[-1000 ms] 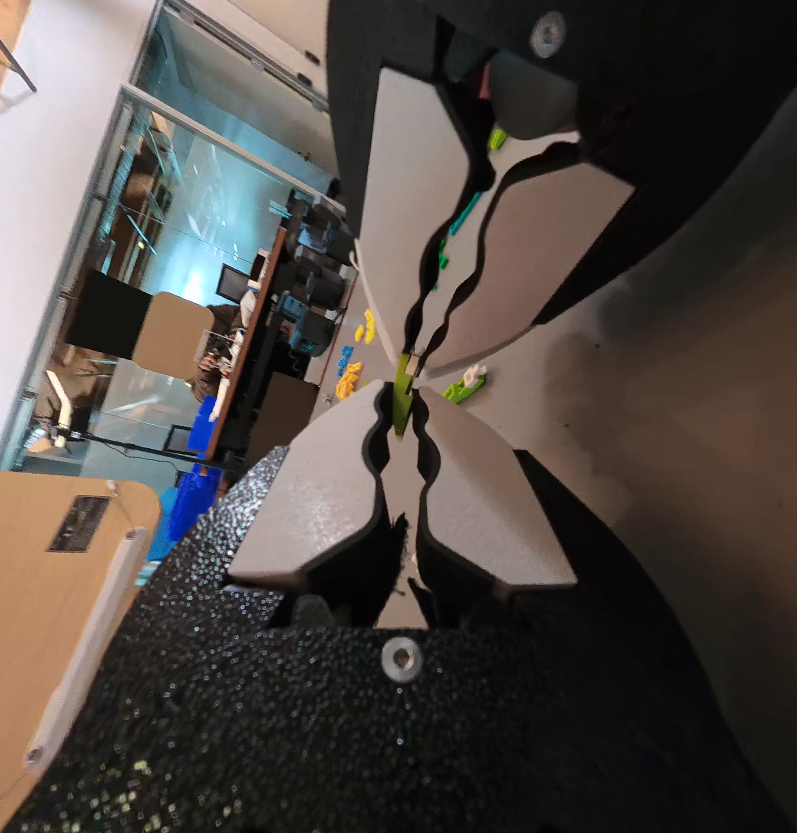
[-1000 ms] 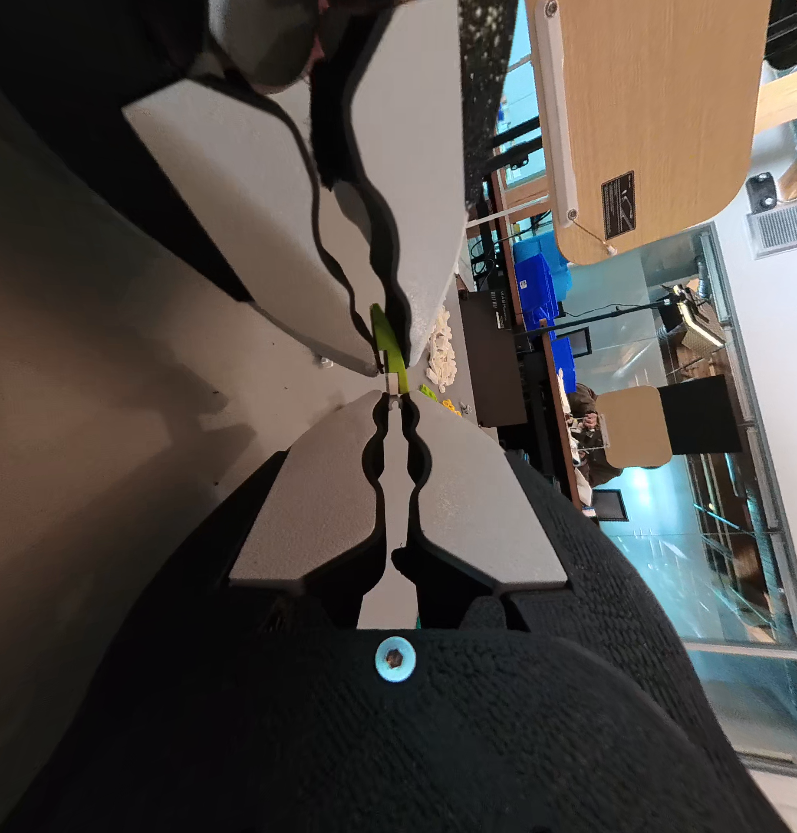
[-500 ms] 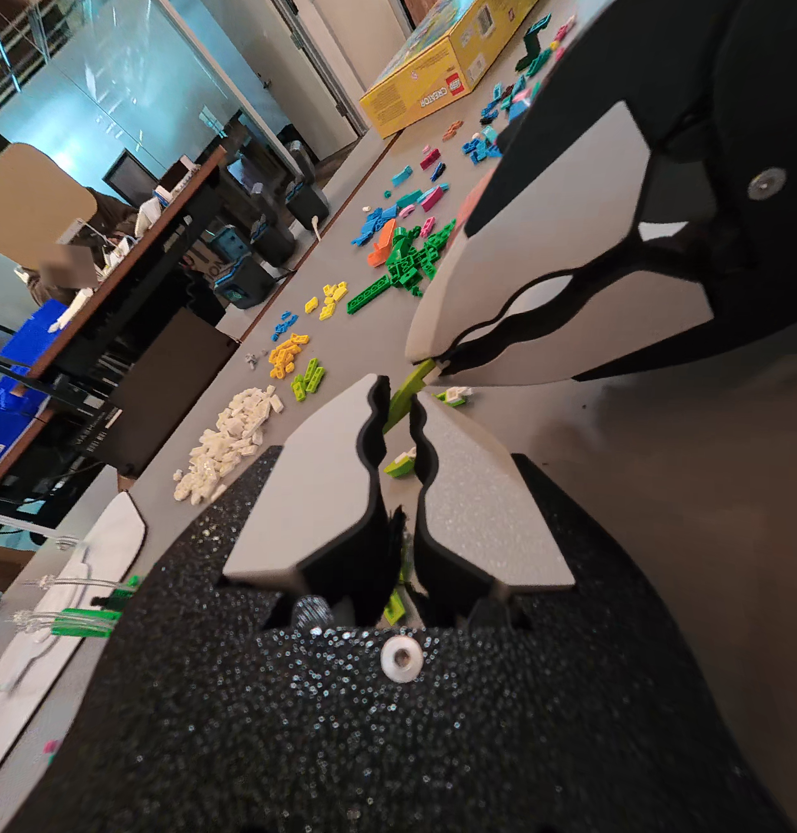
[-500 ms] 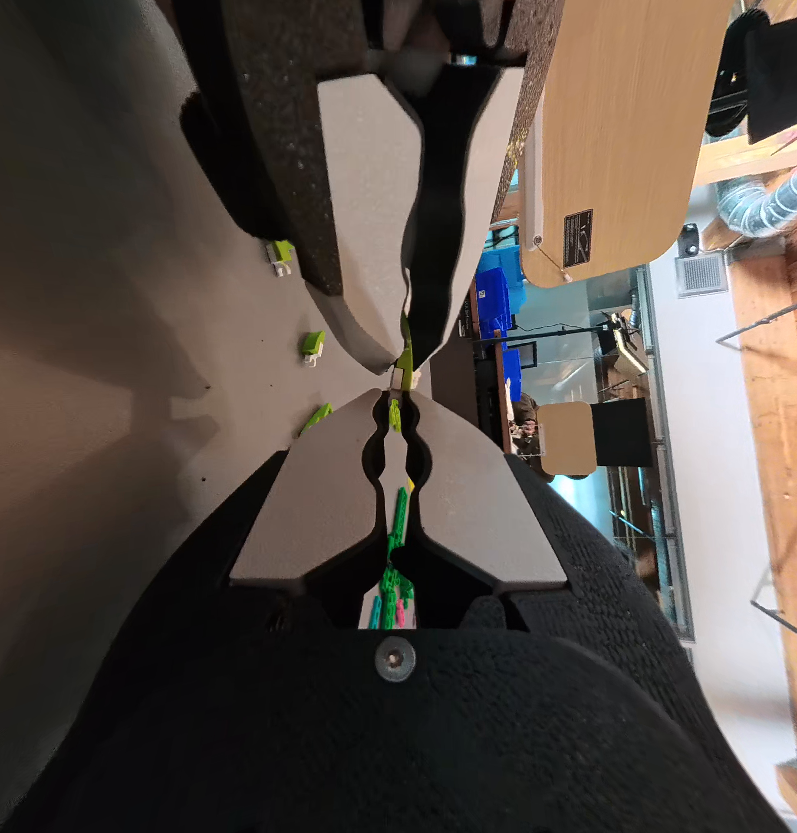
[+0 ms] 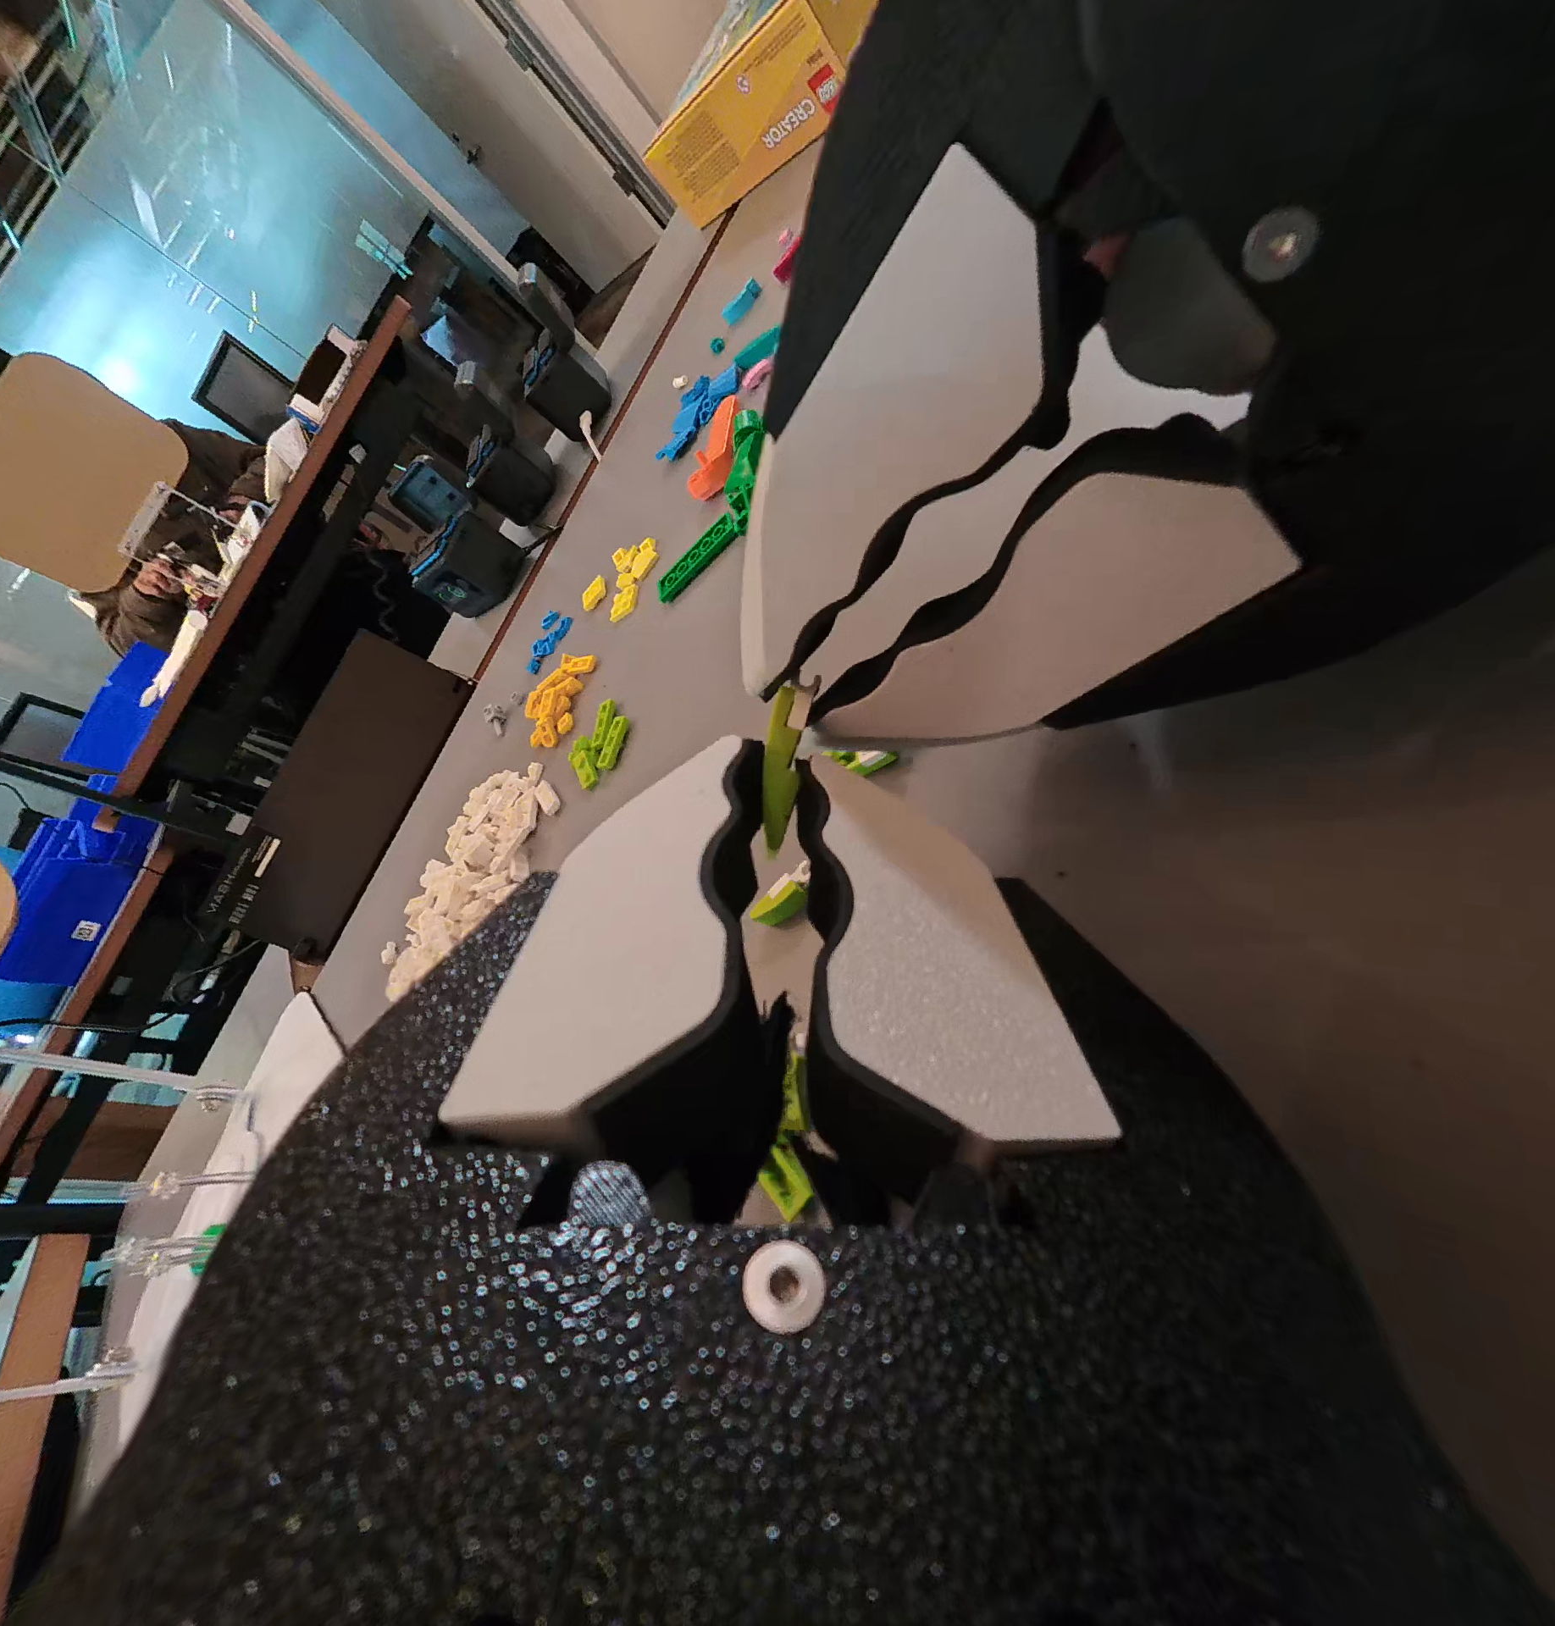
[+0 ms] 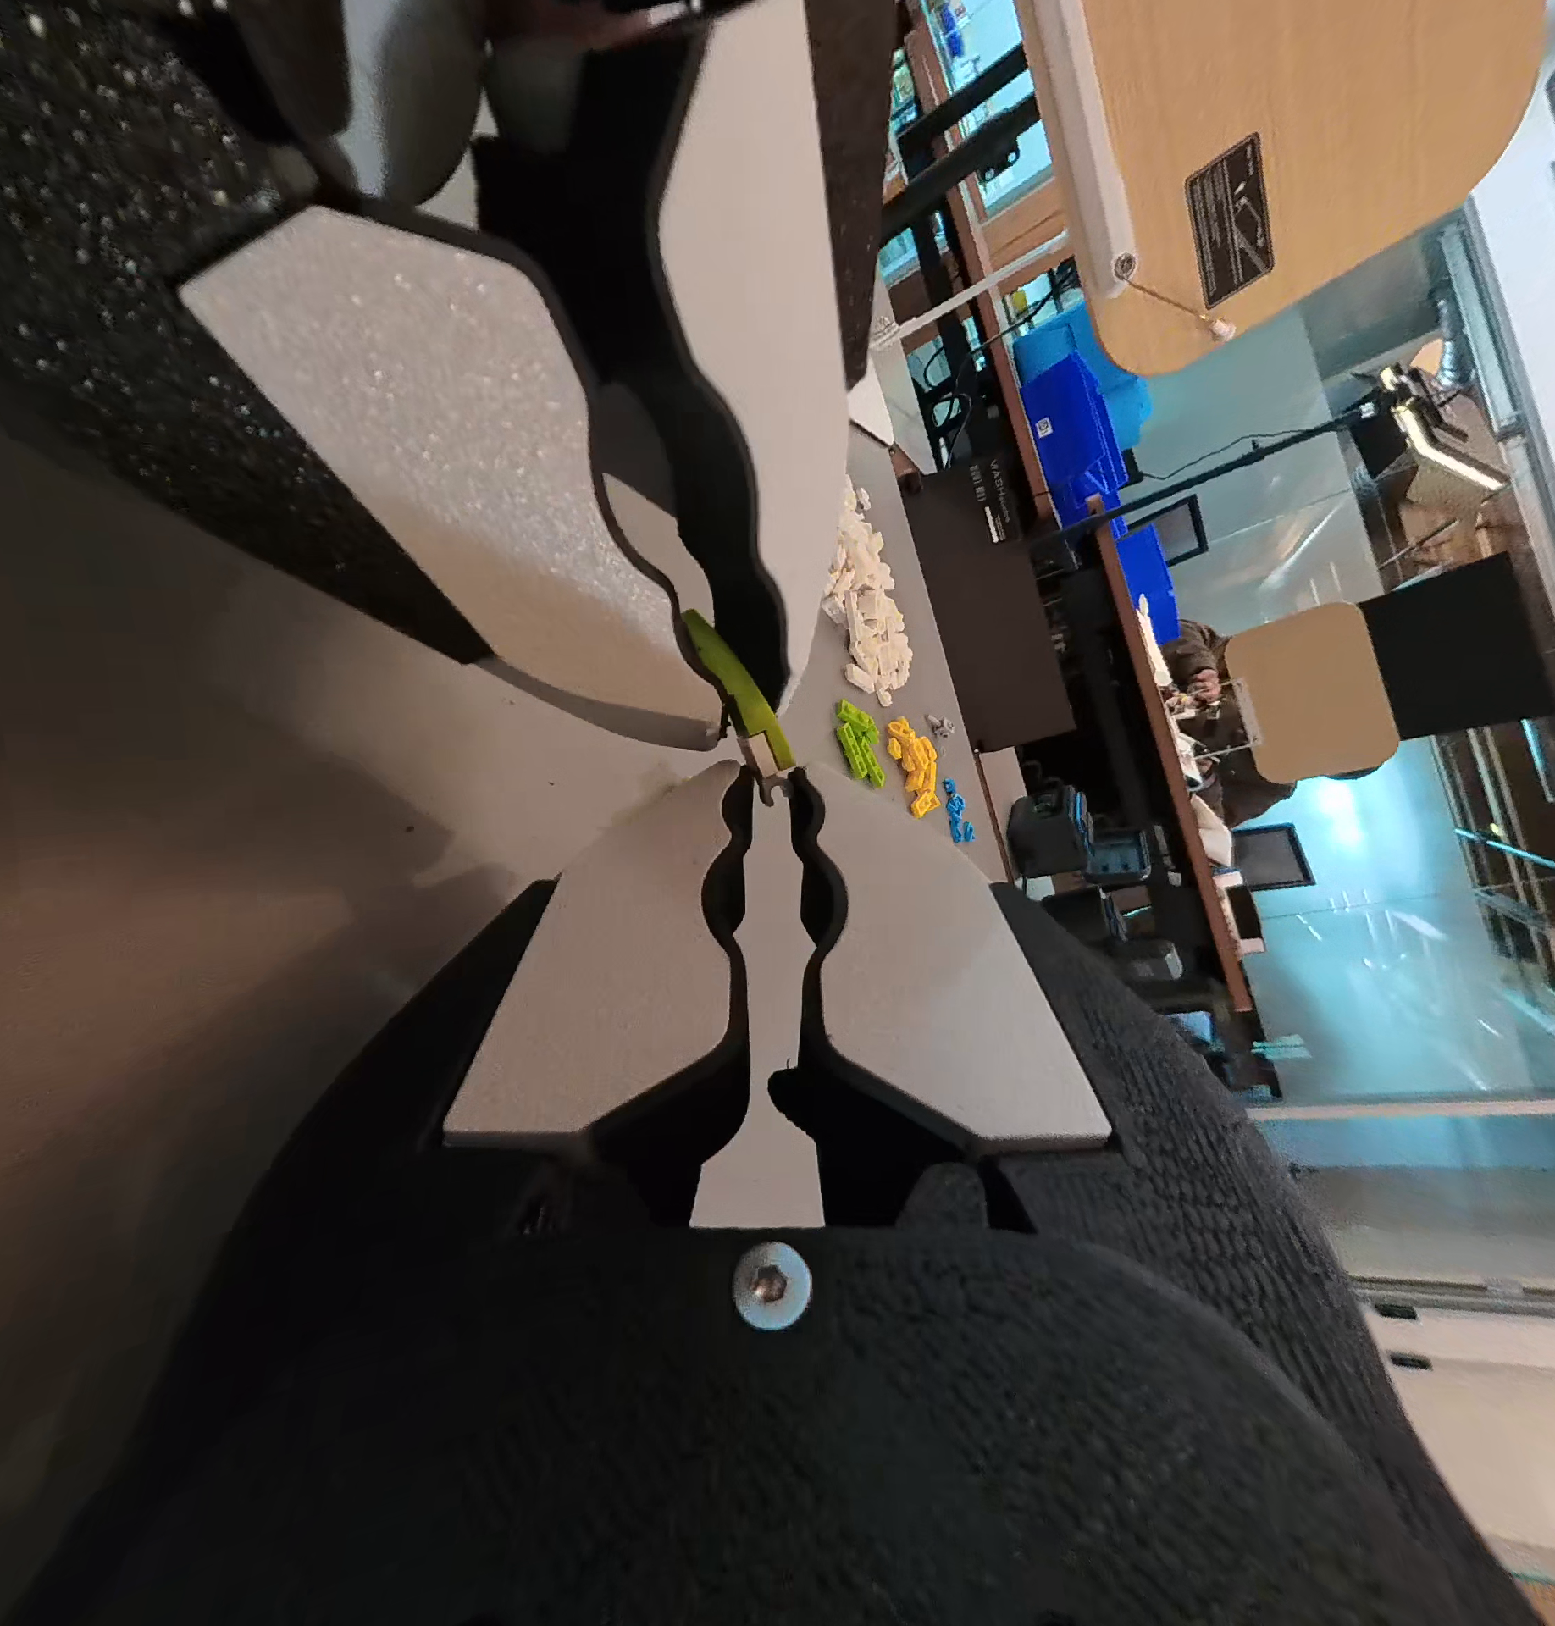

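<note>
Lime-green leaf piece (image 5: 778,774) btwn left fingers (image 5: 668,889), white clip (image 6: 763,761) in right fingers (image 6: 642,897)

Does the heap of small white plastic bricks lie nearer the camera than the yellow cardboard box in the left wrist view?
Yes: the heap of small white plastic bricks lies low and close on the grey table, while the yellow cardboard box sits at its far end.

brick piles (image 5: 501,845) on table (image 5: 668,669)
</note>
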A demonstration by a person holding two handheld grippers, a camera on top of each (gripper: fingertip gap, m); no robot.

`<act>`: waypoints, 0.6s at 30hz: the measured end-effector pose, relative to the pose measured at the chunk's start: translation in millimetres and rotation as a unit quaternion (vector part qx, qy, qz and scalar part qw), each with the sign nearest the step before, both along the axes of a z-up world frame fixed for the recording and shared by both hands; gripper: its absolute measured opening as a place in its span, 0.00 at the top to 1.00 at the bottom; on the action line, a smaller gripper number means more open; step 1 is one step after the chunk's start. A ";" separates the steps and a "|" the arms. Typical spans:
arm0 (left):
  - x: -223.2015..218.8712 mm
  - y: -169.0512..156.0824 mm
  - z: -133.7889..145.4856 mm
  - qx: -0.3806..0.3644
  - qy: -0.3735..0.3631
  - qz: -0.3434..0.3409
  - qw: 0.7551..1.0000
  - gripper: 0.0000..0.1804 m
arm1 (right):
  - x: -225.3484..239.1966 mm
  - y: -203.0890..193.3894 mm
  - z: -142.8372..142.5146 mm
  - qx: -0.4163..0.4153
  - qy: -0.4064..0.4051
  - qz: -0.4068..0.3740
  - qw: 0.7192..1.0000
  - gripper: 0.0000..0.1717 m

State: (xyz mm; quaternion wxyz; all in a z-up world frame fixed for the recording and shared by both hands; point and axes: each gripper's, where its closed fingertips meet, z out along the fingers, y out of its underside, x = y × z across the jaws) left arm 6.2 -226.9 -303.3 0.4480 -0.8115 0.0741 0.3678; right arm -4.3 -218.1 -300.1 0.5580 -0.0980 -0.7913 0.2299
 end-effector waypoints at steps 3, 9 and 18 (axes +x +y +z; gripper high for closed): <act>0.6 -0.1 0.7 -0.007 0.021 -0.003 1.000 0.95 | -0.1 -0.4 1.1 -0.010 0.001 0.001 1.000 0.95; 5.0 2.0 2.0 -0.012 0.049 -0.015 0.999 0.95 | -2.6 2.8 -1.9 -0.012 -0.008 -0.008 1.000 0.89; 8.7 5.8 5.8 0.030 -0.028 -0.017 0.999 0.95 | -5.2 9.5 2.5 0.091 0.055 -0.026 0.994 1.00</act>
